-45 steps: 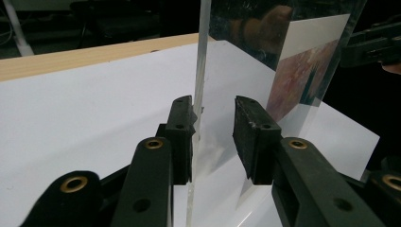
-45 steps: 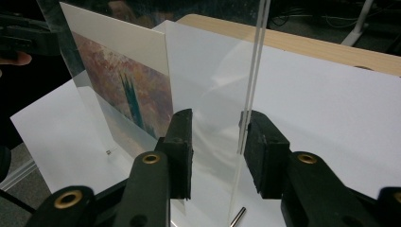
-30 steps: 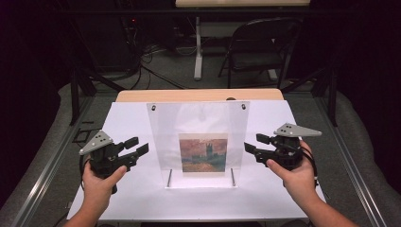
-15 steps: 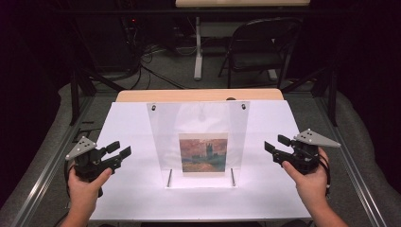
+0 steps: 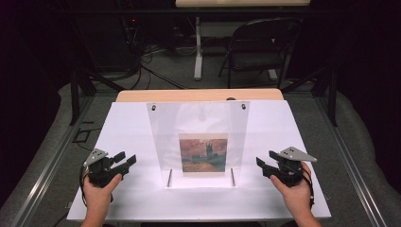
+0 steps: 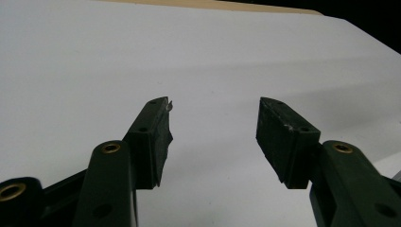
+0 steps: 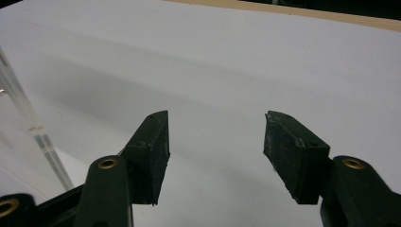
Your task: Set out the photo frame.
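The clear stand with a small picture stands upright in the middle of the white tabletop. The left gripper sits at lower left, the right gripper at lower right. Both are about equally near, jaws apart and empty.

The counter wore a smooth, matt white sheet, with pale wood along its far edge. The upright panel was clear, glossy plastic, holding a matt printed picture. Both grippers' jaws looked like scuffed matt black plastic.
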`<state>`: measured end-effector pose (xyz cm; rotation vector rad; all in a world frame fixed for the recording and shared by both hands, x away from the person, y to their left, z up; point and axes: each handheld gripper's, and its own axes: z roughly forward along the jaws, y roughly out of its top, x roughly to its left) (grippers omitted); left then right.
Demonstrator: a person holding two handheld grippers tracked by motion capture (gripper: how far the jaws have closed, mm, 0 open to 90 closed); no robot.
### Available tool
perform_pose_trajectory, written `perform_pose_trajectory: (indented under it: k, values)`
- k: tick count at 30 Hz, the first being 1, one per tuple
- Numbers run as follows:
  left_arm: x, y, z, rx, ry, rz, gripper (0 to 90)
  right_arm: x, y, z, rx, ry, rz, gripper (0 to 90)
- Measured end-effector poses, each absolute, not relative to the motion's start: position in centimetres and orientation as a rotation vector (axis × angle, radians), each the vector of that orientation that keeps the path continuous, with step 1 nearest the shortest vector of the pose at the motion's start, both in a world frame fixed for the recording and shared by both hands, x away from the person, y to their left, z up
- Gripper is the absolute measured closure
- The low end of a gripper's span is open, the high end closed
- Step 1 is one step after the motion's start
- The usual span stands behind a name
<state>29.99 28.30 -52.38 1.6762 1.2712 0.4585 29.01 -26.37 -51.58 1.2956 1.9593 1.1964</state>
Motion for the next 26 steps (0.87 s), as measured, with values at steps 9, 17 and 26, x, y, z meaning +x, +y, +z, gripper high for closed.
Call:
perform_pose_trajectory:
  k: [9, 17, 26]
  values:
    - [30.1, 27.5, -53.8, 1.741, 1.243, 0.445, 44.8, 29.2, -26.8, -53.5, 1.352, 1.935, 1.201, 41.5]
    - [30.2, 25.8, -54.5, 1.865, 1.186, 0.447, 42.4, 29.6, -26.3, -54.5, 1.346, 2.019, 1.18, 41.4]
    - [30.4, 25.1, -54.8, 1.912, 1.163, 0.444, 42.2, 29.5, -26.5, -54.5, 1.349, 2.02, 1.179, 42.5]
